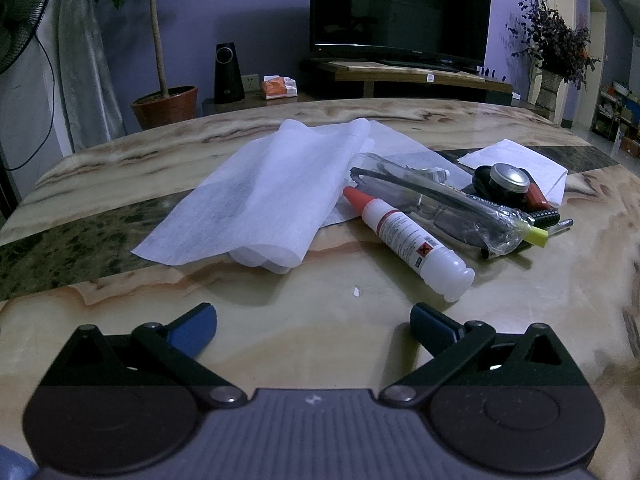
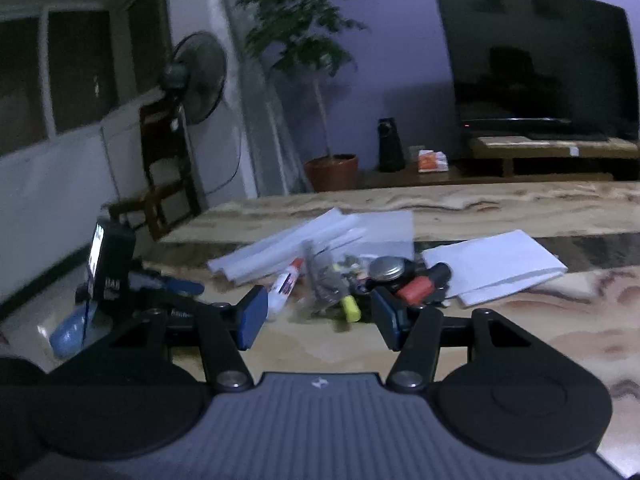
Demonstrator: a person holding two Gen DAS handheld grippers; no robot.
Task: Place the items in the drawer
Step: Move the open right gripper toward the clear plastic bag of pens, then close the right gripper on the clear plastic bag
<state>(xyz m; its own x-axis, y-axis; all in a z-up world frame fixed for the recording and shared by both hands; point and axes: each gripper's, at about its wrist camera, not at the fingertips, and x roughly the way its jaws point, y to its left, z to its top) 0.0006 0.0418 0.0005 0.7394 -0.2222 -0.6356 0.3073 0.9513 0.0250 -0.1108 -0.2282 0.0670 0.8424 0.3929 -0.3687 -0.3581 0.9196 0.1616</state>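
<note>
Dim room: purple wall [image 1: 260,20], dark television [image 1: 400,4] on a low wooden stand [image 1: 420,76], potted tree [image 1: 160,40].

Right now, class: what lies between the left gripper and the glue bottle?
Bare table, save one tiny white speck, separates the left gripper from the glue bottle; left wrist view.

Left gripper [image 1: 314,330] and right gripper [image 2: 318,314] gape, empty

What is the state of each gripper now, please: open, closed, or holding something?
Left gripper: open, holding nothing, above the bare marble table.
Right gripper: open, nothing between its blue pads.
</note>
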